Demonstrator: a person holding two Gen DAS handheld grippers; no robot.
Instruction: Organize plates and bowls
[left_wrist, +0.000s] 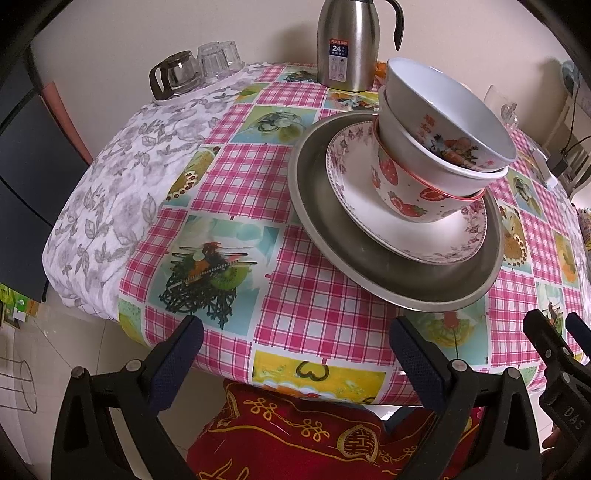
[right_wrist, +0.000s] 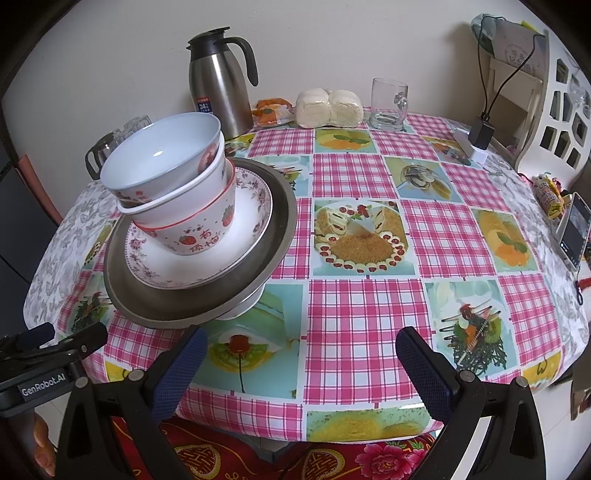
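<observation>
- Judging progress: the stacking looks largely done. Three nested bowls, the blue-white bowl (right_wrist: 162, 155) on top, a white bowl (right_wrist: 177, 201) in the middle and the strawberry bowl (right_wrist: 199, 229) lowest, sit on the floral plate (right_wrist: 207, 266), which lies in the steel pan (right_wrist: 192, 306).
- The pan rests on something white, only partly visible under its edge on the side away from the steel flask (right_wrist: 218, 81), so the whole stack tilts.
- No loose plates or bowls show elsewhere on the bench (right_wrist: 369, 302). What is left appears to be levelling or moving the stack.
- Left tool (left_wrist: 295, 354): released, jaws wide apart, empty, touching nothing, just short of the pan's near rim.
- Right tool (right_wrist: 301, 365): likewise spread and empty, beside the pan, over bare cloth.
</observation>
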